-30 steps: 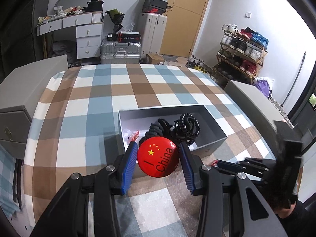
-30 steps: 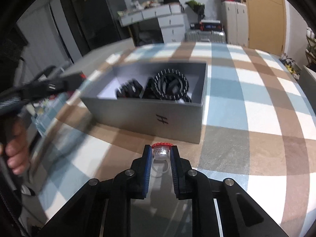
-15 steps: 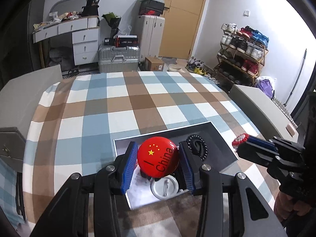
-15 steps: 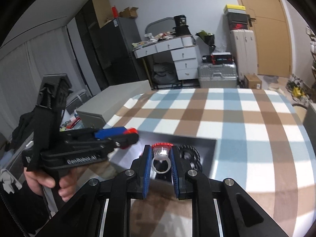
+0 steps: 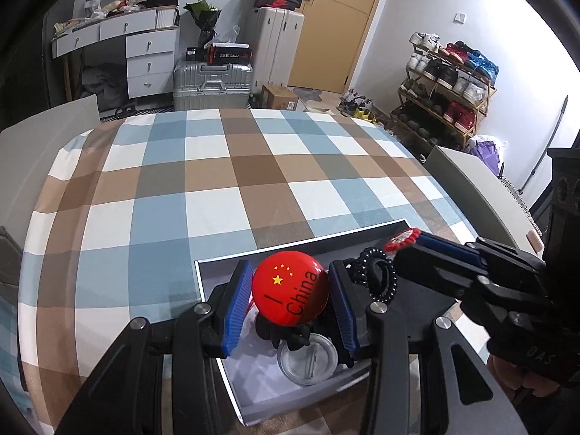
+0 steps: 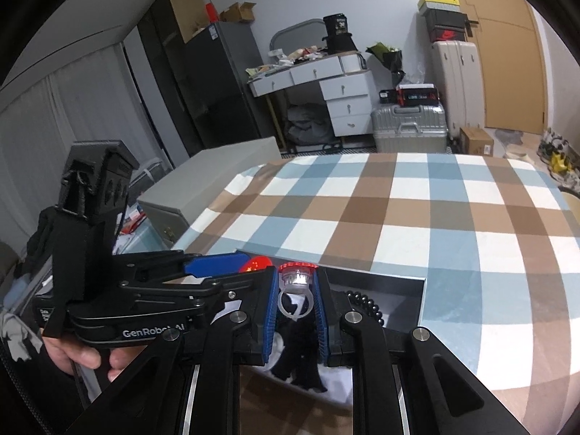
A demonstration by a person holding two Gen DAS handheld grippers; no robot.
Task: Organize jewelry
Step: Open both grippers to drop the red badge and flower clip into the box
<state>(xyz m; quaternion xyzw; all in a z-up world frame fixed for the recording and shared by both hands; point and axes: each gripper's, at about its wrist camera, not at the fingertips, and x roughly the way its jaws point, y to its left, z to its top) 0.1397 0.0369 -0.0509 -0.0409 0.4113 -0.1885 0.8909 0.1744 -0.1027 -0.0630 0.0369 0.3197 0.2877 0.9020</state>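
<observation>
Over the grey box (image 5: 232,389), gripped badge (image 5: 290,291) hides black hair ties (image 5: 377,279).

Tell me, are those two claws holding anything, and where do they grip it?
Left gripper pinches the round red "I China" badge by its opposite edges. Right gripper clamps the clear plastic ring with red top at its sides.

Checked tablecloth (image 5: 224,195) in blue, brown and white over the whole table. Past its far edge: silver suitcase (image 5: 212,85) on the floor, white desk with drawers (image 5: 145,54) to its left, tall pale suitcase (image 5: 277,50), wooden door (image 5: 344,25). Shoe rack (image 5: 449,87) off the right edge.
</observation>
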